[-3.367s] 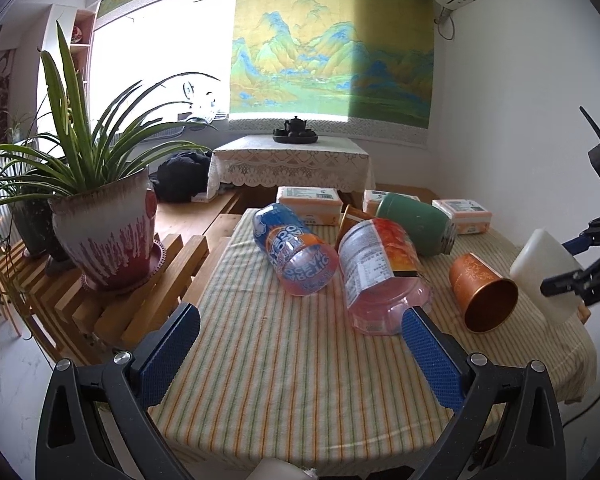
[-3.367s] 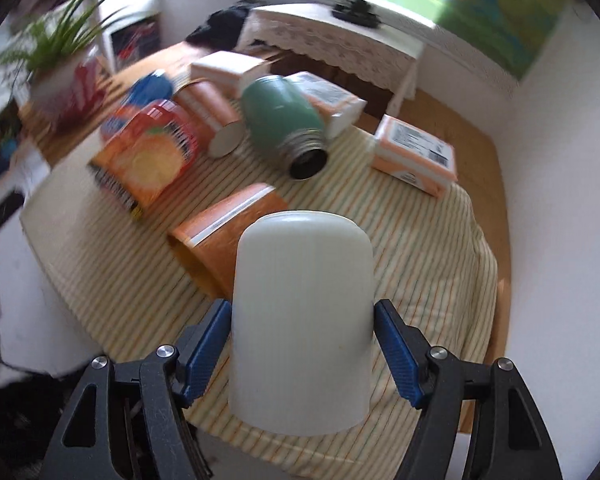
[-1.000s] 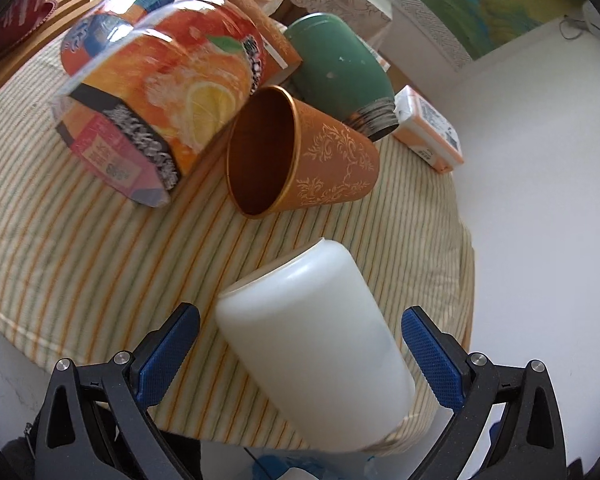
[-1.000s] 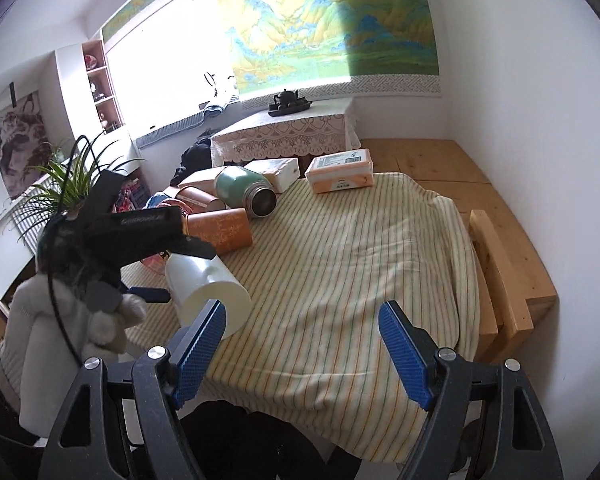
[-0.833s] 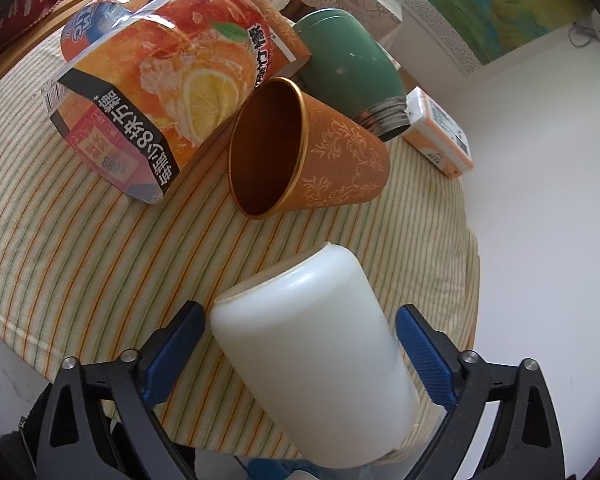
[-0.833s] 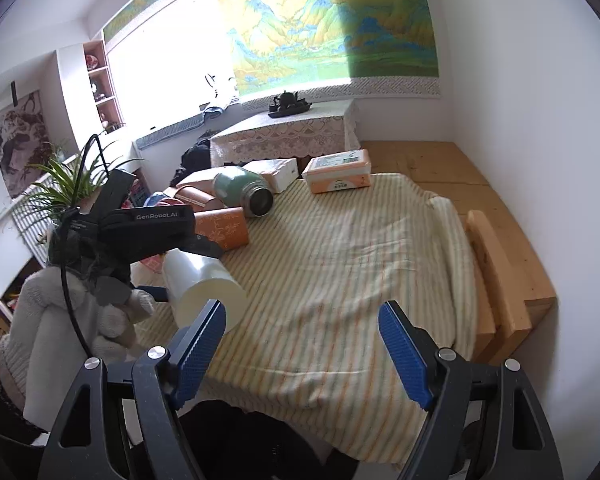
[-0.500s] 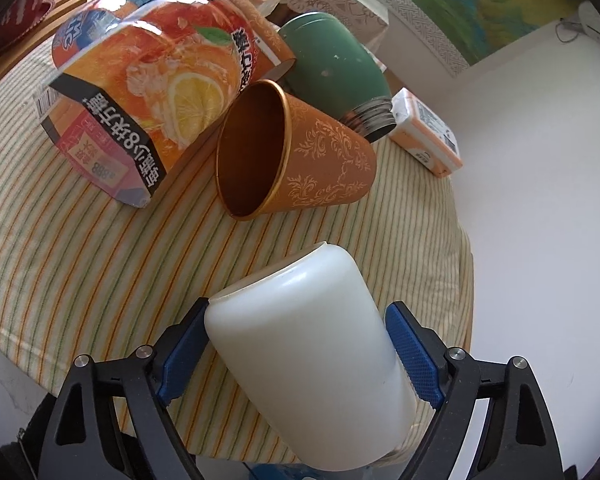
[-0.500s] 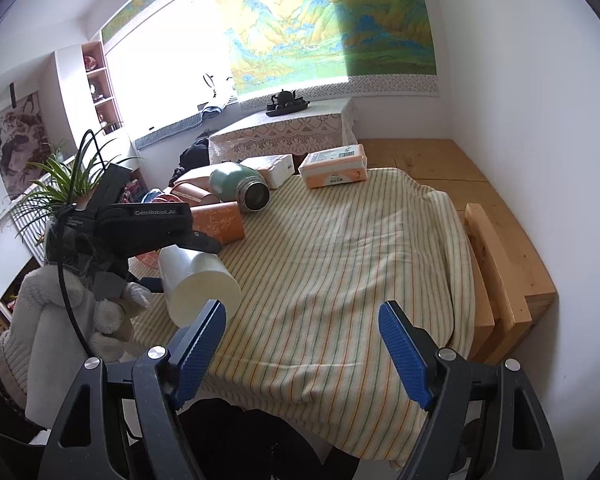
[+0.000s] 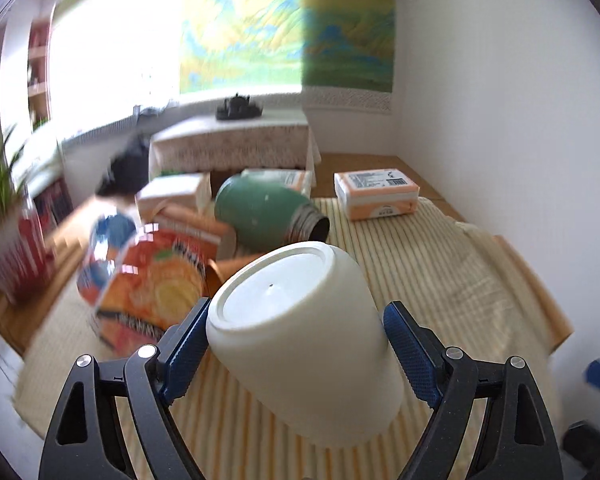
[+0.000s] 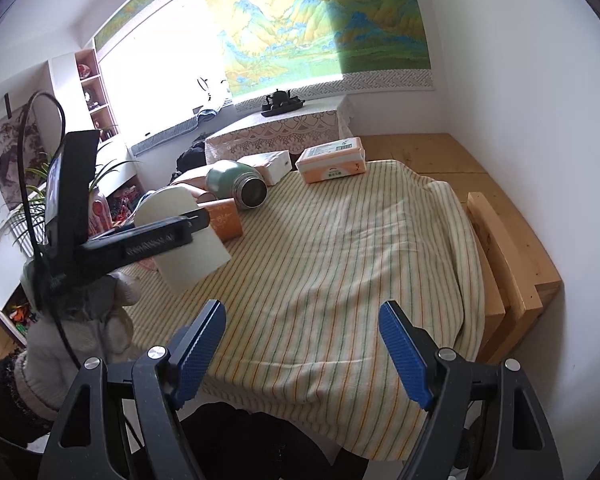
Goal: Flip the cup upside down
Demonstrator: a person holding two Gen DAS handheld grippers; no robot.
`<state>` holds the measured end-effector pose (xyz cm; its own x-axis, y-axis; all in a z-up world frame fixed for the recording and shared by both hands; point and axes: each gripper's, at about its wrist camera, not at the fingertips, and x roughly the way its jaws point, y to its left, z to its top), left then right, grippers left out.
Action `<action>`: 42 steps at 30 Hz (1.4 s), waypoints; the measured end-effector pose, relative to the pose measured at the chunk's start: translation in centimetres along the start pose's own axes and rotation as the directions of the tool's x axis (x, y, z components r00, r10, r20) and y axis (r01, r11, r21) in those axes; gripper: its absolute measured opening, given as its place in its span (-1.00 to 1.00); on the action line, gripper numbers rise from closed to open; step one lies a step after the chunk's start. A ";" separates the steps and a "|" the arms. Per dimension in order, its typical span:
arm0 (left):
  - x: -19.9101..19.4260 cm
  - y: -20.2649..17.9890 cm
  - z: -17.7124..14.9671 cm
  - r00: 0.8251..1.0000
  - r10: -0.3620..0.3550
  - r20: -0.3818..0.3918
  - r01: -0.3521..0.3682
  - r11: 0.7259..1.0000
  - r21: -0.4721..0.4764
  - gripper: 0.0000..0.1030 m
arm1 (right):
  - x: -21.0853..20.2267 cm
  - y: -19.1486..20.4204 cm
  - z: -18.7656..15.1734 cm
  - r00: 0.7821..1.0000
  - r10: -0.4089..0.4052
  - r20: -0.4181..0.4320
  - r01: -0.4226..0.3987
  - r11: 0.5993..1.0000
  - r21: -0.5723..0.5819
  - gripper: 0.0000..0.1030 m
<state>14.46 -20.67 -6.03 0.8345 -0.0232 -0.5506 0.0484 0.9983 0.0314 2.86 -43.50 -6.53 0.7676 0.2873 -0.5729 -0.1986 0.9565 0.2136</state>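
Observation:
My left gripper (image 9: 296, 348) is shut on the white cup (image 9: 304, 348), held above the striped tablecloth (image 9: 428, 276) with its flat base up and tilted toward the far side, its mouth facing down toward me. The right wrist view shows the same cup (image 10: 180, 236) clamped in the left gripper (image 10: 168, 236), tilted over the table's left part. My right gripper (image 10: 302, 340) is open and empty, near the table's front edge.
Lying on the table's left and back: a copper cup (image 10: 226, 222), a green flask (image 10: 236, 182), an orange-label bottle (image 9: 152, 284), a blue-label bottle (image 9: 112, 232), and tissue boxes (image 10: 332, 164). A potted plant (image 9: 4, 236) stands left. A wooden bench (image 10: 504, 240) is right.
The left gripper has closed on the white cup and turned it, so its base now points up and away. The right gripper stays open and has barely moved.

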 end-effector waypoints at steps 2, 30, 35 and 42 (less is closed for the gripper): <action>0.3 -0.8 0.0 0.999 0.034 0.030 -0.036 0.998 0.061 0.69 | 0.1 0.0 0.0 1.000 0.000 0.004 0.000 1.000 0.008 0.46; 0.9 0.9 -3.0 0.993 -0.122 0.005 0.121 0.992 0.040 0.79 | 0.3 3.7 0.4 0.979 -0.162 0.125 0.174 0.981 -0.090 0.46; 0.2 1.4 -3.2 0.983 -0.185 0.007 0.185 0.982 0.034 0.92 | 0.5 4.2 0.5 0.979 -0.162 0.123 0.173 0.981 -0.085 0.46; -2.2 2.7 -3.5 0.974 -0.223 0.035 0.222 0.974 0.045 0.92 | 0.6 5.0 0.6 0.980 -0.157 0.124 0.166 0.983 -0.074 0.47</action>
<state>10.87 -17.78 -7.67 0.8211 -0.2472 -0.5145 0.2567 0.9650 -0.0541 2.75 -38.58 -5.32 0.8586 0.1256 -0.4970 -0.1127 0.9920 0.0561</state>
